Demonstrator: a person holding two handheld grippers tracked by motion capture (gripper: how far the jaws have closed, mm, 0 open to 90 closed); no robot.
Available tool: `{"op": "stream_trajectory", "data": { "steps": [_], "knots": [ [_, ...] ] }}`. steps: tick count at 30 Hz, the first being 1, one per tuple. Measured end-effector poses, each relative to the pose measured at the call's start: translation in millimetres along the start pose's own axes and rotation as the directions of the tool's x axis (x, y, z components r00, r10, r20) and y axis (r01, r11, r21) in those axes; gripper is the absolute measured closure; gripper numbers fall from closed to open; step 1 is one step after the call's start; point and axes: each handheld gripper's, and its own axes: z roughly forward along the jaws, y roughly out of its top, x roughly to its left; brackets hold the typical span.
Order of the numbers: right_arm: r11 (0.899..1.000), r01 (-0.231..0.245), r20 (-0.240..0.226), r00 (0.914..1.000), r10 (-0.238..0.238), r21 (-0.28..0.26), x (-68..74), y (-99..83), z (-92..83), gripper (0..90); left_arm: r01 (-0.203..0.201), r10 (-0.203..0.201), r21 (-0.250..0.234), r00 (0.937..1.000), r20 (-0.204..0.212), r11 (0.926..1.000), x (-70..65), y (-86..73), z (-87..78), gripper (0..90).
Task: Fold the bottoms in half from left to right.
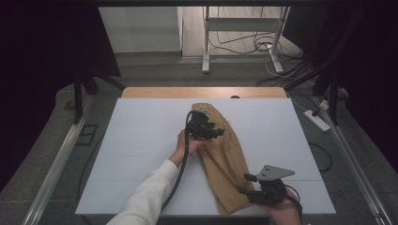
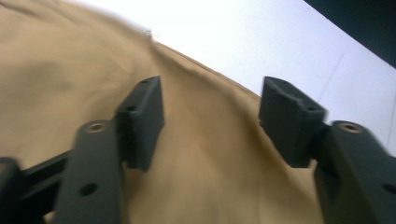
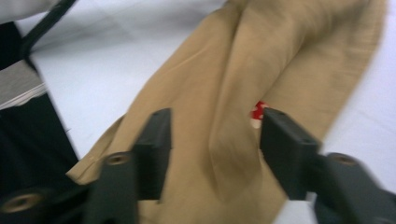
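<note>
A tan cloth (image 1: 225, 159) lies in a long folded strip on the white table (image 1: 141, 140), running from the far middle to the near right edge. My left gripper (image 1: 211, 131) hovers over its far part, jaws open, with tan fabric (image 2: 70, 70) beneath them and nothing pinched in the left gripper (image 2: 212, 93). My right gripper (image 1: 244, 183) sits at the cloth's near end, also open. In the right gripper view the cloth (image 3: 289, 46) stretches away under the right gripper (image 3: 217, 119), and a small red-and-white tag (image 3: 258, 112) peeks from a fold.
A wooden strip (image 1: 202, 92) edges the table's far side. On the floor to the right lie a power strip (image 1: 317, 121) and cables. A metal frame (image 1: 205, 42) stands farther back. White table surface (image 1: 281, 136) spreads on both sides of the cloth.
</note>
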Motion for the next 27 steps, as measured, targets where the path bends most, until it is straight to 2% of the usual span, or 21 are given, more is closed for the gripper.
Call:
{"op": "stream_trajectory", "data": {
  "steps": [3,6,11,17,20,22,27],
  "knots": [
    [1.0,-0.023,0.025,0.9994,0.023,-0.016,-4.7,1.8,-2.7,36.2,-0.022,0.022,-0.013,0.9997,0.0,0.9997,-1.4,-1.8,-15.2,35.6],
    [1.0,-0.016,0.051,0.9986,0.017,-0.012,-9.0,3.2,-2.3,36.1,-0.052,0.052,-0.014,0.9986,-0.006,0.9986,-3.9,-5.9,-28.6,35.6],
    [1.0,-0.014,0.053,0.9985,0.014,0.001,-13.9,8.1,1.0,37.1,-0.071,0.071,-0.015,0.9974,-0.011,0.9974,-4.9,-16.8,-44.9,35.6],
    [1.0,-0.002,0.042,0.9991,0.002,0.01,-24.4,21.8,8.7,41.7,-0.069,0.069,0.0,0.9973,-0.025,0.9976,0.7,-31.7,-58.2,35.6],
    [1.0,-0.005,0.061,0.9982,0.003,0.028,-32.3,26.6,16.1,41.7,-0.079,0.079,0.005,0.9961,-0.039,0.9969,2.6,-41.0,-66.3,35.6],
    [0.999,0.011,0.083,0.9964,-0.016,0.052,-37.1,28.7,21.7,41.7,-0.075,0.075,0.006,0.9962,-0.044,0.9972,4.8,-47.1,-72.6,35.5],
    [0.996,-0.008,0.09,0.996,0.0,0.087,-48.7,34.0,35.8,42.1,-0.063,0.064,0.009,0.9968,-0.049,0.998,8.1,-61.3,-85.4,35.6]
  ]
}}
